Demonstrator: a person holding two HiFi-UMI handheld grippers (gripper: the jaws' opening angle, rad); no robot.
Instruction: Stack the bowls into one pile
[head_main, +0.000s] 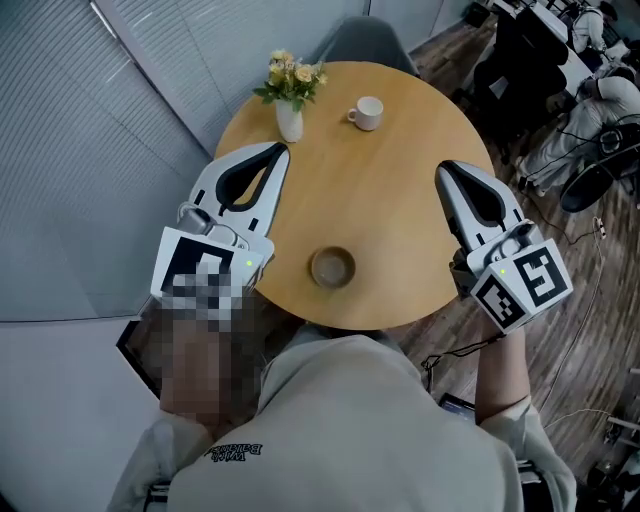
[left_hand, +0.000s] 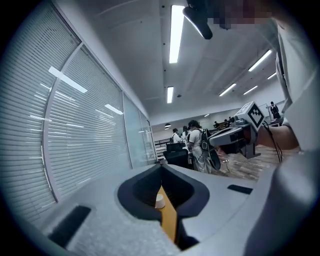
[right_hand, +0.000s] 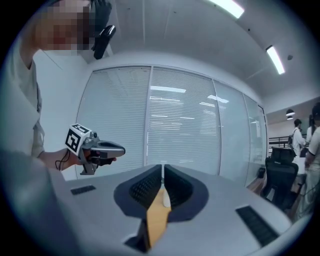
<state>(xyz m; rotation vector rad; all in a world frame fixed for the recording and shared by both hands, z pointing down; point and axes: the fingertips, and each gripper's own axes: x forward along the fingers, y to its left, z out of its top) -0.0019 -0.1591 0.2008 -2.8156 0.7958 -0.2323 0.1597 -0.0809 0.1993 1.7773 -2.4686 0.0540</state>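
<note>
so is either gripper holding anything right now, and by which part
Nothing is held. The left gripper and right gripper both have jaws closed on nothing, over the round wooden table; the brown bowl sits on it untouched.

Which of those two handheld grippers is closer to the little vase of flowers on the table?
Left. The left gripper has its tip right beside the vase, on its near side; the right gripper is at the opposite side of the table.

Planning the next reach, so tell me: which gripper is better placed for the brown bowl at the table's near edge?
Left, probably: in the head view the left gripper sits nearer the bowl than the right gripper. Both are shut.
</note>
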